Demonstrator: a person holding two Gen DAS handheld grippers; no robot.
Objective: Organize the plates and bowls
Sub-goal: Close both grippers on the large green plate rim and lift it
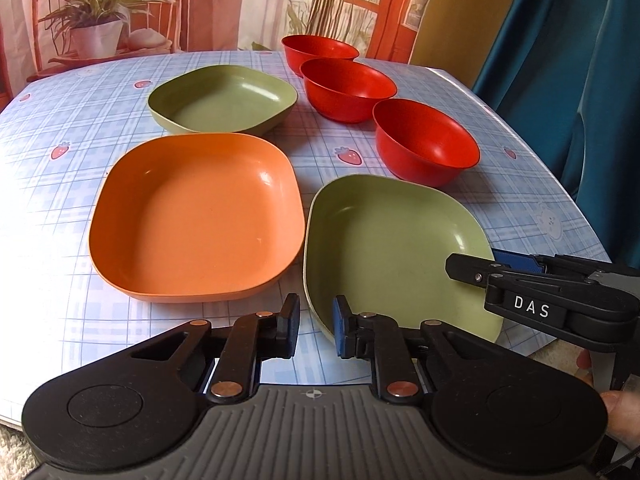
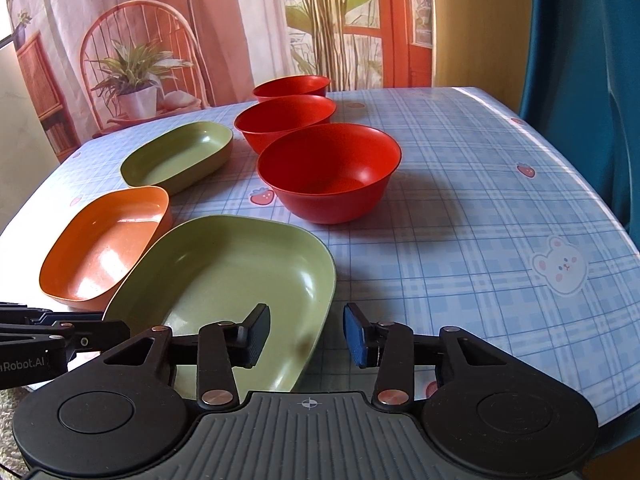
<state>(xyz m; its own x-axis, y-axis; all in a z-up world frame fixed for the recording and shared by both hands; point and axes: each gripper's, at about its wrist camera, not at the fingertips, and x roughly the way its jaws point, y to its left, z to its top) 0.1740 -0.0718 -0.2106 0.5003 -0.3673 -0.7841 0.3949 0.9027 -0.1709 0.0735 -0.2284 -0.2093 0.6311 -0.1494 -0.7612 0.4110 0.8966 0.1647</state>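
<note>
Behind the bench [image 1: 520, 200] hangs a printed backdrop [image 1: 224, 4] of potted plants. On its checked cloth lie the far green plate [image 1: 220, 98], the orange plate [image 1: 196, 216] and the near green plate [image 1: 392, 248], with three red bowls [image 1: 424, 140] in a row to the right.

The left hand-held gripper [image 1: 316, 328] is clenched on the near green plate's near-left rim, one pad inside and one outside. The right hand-held gripper [image 2: 306, 334] straddles the right rim, but its pads stand clear of it, so it is released.

The step looks like lifting this plate to stack it. It is probably best to seat the right pads squarely on the rim before lifting, then raise both sides together and level. The thin plastic wall may slip or flex, and the orange plate lies just beside it.
</note>
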